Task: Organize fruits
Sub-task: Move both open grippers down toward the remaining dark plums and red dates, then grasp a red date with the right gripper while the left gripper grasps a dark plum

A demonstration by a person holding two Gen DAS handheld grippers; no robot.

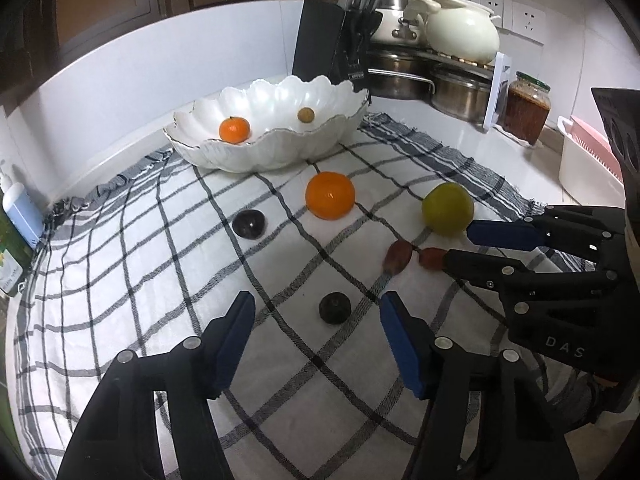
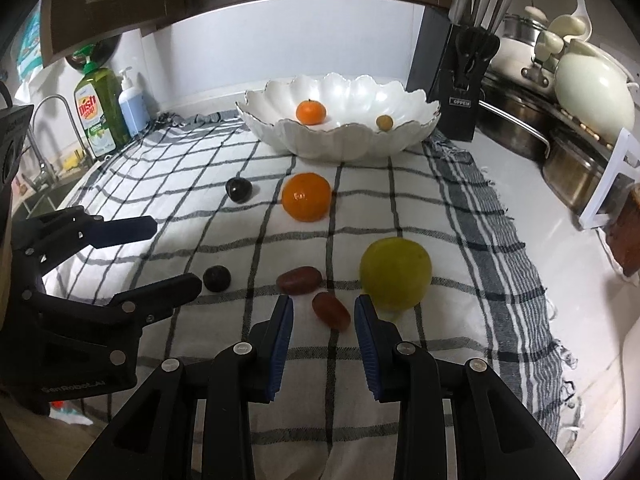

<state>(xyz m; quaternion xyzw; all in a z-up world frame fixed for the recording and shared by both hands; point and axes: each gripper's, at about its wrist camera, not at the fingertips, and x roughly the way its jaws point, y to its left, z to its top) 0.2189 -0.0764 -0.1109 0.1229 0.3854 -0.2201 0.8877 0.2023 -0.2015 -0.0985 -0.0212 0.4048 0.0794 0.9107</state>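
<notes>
White scalloped bowl [image 2: 340, 136] sits at the back of the checked cloth [image 2: 460, 216]. In front of it, right gripper [image 2: 324, 316], fingers spread, brackets a red date [image 2: 331, 310] lying slantwise. Left gripper [image 1: 318, 312], fingers spread wider, frames a dark round fruit [image 1: 335, 309].

Black grippers, silver screws, ribbed blue fingers [image 2: 282, 344].
</notes>
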